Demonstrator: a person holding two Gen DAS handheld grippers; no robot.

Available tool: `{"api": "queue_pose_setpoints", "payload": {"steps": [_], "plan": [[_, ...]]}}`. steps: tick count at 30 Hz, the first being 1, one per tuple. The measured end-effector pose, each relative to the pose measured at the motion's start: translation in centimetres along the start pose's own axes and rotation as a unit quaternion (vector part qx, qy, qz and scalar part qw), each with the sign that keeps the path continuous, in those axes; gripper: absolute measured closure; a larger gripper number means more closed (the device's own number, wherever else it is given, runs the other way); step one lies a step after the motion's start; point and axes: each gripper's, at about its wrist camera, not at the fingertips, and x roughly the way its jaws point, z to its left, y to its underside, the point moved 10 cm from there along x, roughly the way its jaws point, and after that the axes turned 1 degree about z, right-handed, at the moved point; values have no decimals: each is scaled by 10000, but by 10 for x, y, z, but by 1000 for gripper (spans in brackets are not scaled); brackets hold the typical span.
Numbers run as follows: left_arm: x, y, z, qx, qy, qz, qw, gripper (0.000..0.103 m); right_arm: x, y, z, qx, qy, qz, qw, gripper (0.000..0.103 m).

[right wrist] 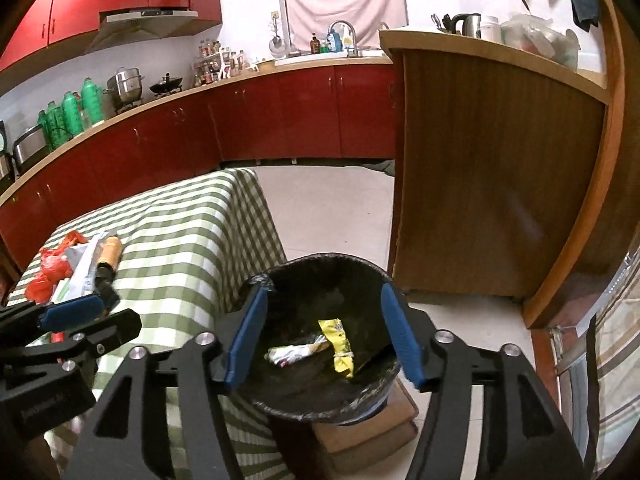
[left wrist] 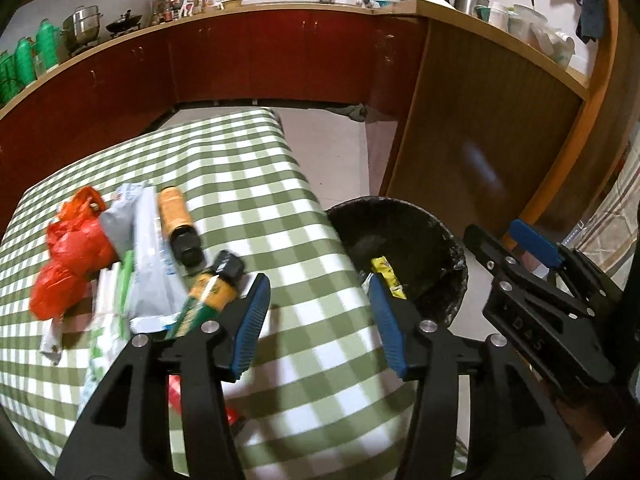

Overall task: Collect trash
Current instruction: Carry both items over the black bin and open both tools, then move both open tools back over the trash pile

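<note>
**Both grippers empty beside the bin**

My left gripper (left wrist: pixel 316 320) hangs over the near right edge of the green-and-white checked tablecloth (left wrist: pixel 240 184), its blue-padded fingers spread wide with nothing between them. My right gripper (right wrist: pixel 324 336) is above the round bin lined with a black plastic bag (right wrist: pixel 304 280), fingers just as wide and holding nothing.

The bin stands on the pale tiled floor (right wrist: pixel 332 216), just right of the table. Inside it I see a crumpled yellow wrapper (right wrist: pixel 340 344) and, touching its left side, a silvery white wrapper (right wrist: pixel 292 354).

The rest of the trash lies in a heap on the left part of the cloth. There is a crumpled red plastic bag (left wrist: pixel 72 256) at the far left, a grey-and-white foil pouch (left wrist: pixel 148 256) lying partly over it, and an orange bottle with a black cap (left wrist: pixel 178 220) lying on its side at the pouch's right edge. Nearer to me, a green-and-yellow bottle with a black cap (left wrist: pixel 212 292) lies tilted, just left of my left gripper's left finger (left wrist: pixel 252 320). A small red item shows under that gripper, but I cannot tell what it is.
</note>
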Motion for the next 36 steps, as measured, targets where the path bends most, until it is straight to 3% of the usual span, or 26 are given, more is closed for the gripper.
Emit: {"api": "queue_pose_setpoints", "payload": {"steps": [4,12,25,36], "plan": [[-17,5,16,-81,-98,-43,9999,51,-12,2,9,26,-44,-29,10000,33],[-58,20,72,-359,-465,-183,9981,45,-36,4,43,-201,-109,-131,9997,27],[-103,58,173,-992,-1135,-230,9883,41,-59,33,127,-775,-663,-9,9948,27],[-117,103,213,-1262,-1380,-30,9824,38,-74,57,184,-1178,-1108,71,9868,27]]}}
